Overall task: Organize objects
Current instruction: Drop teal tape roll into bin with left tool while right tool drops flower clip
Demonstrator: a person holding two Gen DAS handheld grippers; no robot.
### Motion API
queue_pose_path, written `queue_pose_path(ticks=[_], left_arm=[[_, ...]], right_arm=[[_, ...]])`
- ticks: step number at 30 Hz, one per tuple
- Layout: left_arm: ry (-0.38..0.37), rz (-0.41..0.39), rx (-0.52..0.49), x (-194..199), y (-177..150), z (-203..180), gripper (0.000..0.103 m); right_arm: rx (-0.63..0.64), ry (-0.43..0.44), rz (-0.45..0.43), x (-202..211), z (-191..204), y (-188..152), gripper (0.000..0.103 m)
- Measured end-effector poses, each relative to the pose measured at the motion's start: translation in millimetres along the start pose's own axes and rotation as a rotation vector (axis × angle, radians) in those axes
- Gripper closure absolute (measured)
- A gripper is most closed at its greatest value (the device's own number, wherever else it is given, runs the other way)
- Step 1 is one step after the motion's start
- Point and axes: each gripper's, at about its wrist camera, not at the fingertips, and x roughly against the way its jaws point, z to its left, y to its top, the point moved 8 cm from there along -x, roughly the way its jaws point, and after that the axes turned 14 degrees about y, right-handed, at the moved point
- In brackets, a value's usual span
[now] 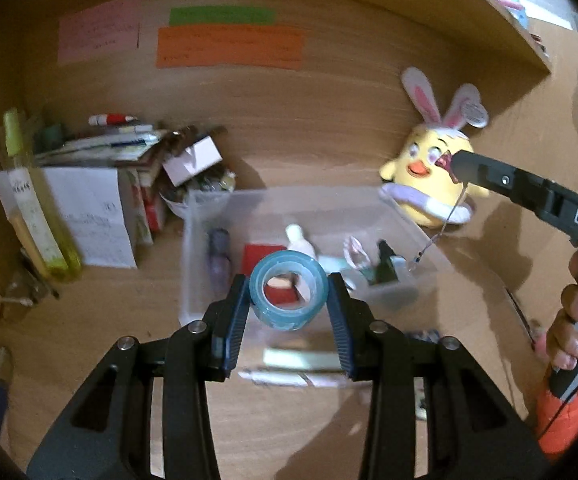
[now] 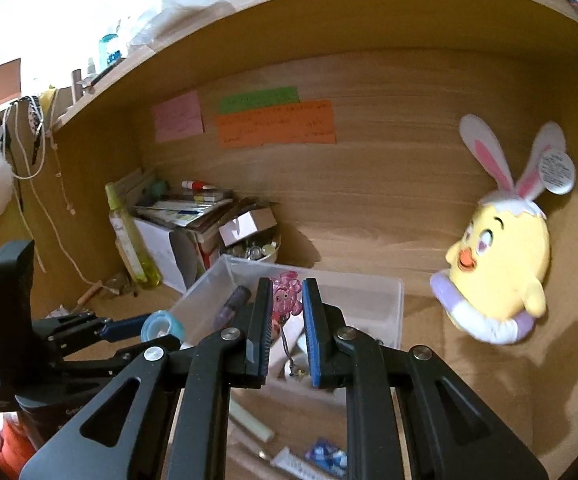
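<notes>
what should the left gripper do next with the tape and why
Probably ease it forward a bit, then open. The left gripper holds the blue tape roll above the near edge of the clear bin, which already holds small items, so the drop should land inside.

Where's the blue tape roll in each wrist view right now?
Left wrist: the translucent blue tape roll sits centre frame, clamped in the left gripper over the clear plastic bin.
Right wrist: tape roll at lower left, beside the bin.
Shared landmark: the yellow chick plush.
</notes>
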Motion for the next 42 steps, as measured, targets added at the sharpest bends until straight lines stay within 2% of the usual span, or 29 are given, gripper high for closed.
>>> queue_pose_path(ticks=[5, 13, 22, 24, 27, 29, 31, 33, 37, 42], left_arm=[[0.019, 0.043, 0.000, -30.1, 8.8, 5.9, 0.064], [0.010, 0.150, -0.011, -76.5, 0.0, 3.0, 0.064], [-0.024, 0.197, -0.019, -89.3, -6.4, -2.2, 0.063], [-0.030, 0.198, -0.020, -87.9, -6.9, -2.4, 0.058], [-0.014, 0.174, -0.029, -81.3, -5.7, -2.0, 0.043], [-0.001, 0.150, -0.039, -74.2, -3.6, -1.7, 0.041], [-0.001, 0.131, -0.046, -65.8, -1.8, -1.7, 0.039], [-0.006, 0.114, -0.045, -56.7, -0.6, -0.7, 0.032], [-0.008, 0.085, -0.055, -37.1, -5.5, 1.6, 0.026], [-0.009, 0.087, -0.092, -22.1, -29.0, -0.5, 0.019]], right_arm=[[-0.010, 0.010, 0.054, -33.4, -2.0, -0.3, 0.090], [-0.028, 0.032, 0.219, -91.6, -10.8, -34.0, 0.090], [-0.043, 0.025, 0.393, -129.6, -24.8, -73.3, 0.090], [-0.058, 0.030, 0.419, -134.2, -27.4, -79.6, 0.090], [-0.076, 0.027, 0.432, -136.0, -30.4, -82.3, 0.089], [-0.081, 0.028, 0.433, -133.6, -30.8, -81.3, 0.084], [-0.077, 0.018, 0.419, -127.6, -30.4, -78.1, 0.075], [-0.055, 0.007, 0.393, -117.0, -27.5, -73.0, 0.069], [-0.007, -0.016, 0.344, -90.1, -20.1, -67.8, 0.055], [0.018, -0.009, 0.305, -49.9, -10.9, -77.2, 0.048]])
